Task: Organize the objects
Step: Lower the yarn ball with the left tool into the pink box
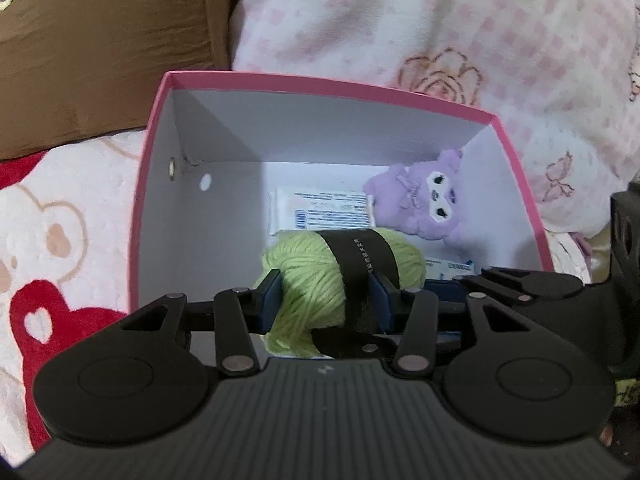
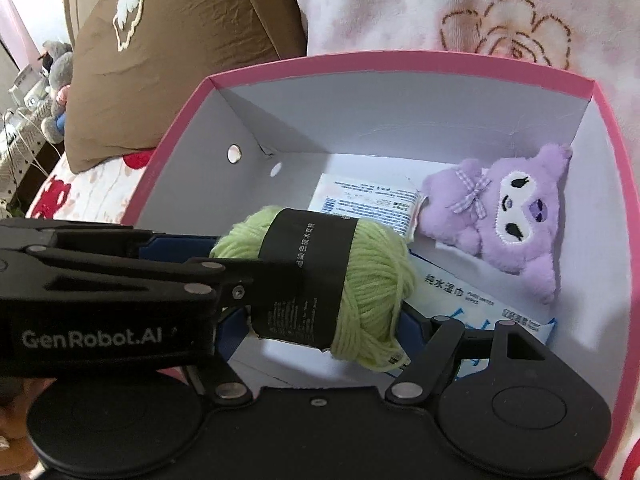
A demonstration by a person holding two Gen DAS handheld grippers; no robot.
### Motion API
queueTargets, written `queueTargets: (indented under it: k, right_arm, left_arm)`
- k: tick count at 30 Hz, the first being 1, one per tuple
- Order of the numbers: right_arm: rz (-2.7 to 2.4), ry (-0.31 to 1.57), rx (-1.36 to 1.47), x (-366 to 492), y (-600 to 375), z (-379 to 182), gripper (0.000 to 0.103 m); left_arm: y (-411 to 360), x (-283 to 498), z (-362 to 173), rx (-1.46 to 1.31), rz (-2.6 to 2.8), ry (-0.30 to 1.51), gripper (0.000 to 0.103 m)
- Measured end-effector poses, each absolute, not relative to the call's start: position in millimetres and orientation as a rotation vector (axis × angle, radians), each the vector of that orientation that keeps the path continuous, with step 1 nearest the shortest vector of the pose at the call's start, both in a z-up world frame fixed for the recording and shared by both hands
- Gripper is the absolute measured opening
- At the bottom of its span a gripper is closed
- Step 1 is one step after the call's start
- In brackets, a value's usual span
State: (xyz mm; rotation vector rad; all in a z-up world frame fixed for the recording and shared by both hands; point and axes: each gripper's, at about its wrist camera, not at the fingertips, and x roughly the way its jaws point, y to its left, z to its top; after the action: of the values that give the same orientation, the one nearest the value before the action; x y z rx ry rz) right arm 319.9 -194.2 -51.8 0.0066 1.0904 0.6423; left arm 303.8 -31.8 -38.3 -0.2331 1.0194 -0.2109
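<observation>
Surface: a bed covered by a fleecy blanket (image 1: 60, 216), pale pink with bear figures and red patches at the left. A brown cushion (image 1: 100, 52) with cream embroidery lies behind it at the far left. In the right wrist view, the room's edge shows beyond that cushion: a grey plush toy (image 2: 60, 76) and white cables beside what looks like a radiator or shelf; detail is too small to settle. Further right, a white and pink checked blanket (image 1: 440, 32) with outlined roses is heaped behind and beside the box.

A pink-rimmed box (image 1: 160, 128) with white inner walls stands open on the bed, centre frame. Inside, at the back, a white wipes packet (image 1: 320, 210) lies flat; a purple plush toy (image 2: 508, 216) sits in the right rear corner, resting partly on a second wipes packet (image 2: 472, 300) along the right side.

The green yarn ball (image 1: 316, 280), banded with a black paper label, hangs within the box opening, above the floor. The left gripper (image 1: 324, 296) has its blue-padded fingers clamped on the yarn from both sides. The right gripper (image 2: 328, 320) is just beside it, fingers spread apart, the yarn between them; whether they touch it cannot be told.
</observation>
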Motion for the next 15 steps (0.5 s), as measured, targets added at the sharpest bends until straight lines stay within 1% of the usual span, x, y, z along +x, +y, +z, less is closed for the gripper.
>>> queueTargets:
  k: [4,7,9,11,15]
  right_arm:
    - [0.631,1.079,-0.015,317.4,-187.5,-53.9,0.082]
    - [0.632,1.030,-0.044,311.2,-187.5,-54.7,0.080]
    - [0.623,1.024,-0.034,310.4,-187.0,-54.6,0.078]
    - [0.604,1.011,-0.051,307.9,-182.2,-52.7,0.077]
    - [0.552,1.002,-0.045,305.6,-173.2,-53.6,0.077]
  left_arm:
    - [-28.1,306.7,-42.8,-0.202,-0.196,1.025,0.044]
    - [-28.8,304.6,-39.5,-0.129,-0.190,1.001,0.043]
    - [-26.1,304.2,-38.6,-0.133,-0.192,1.007,0.041]
    - [-24.3,300.5,-37.5,-0.124,-0.183,0.999,0.041]
    - [-23.3,297.0,-39.6,-0.151,-0.188,0.995,0.038]
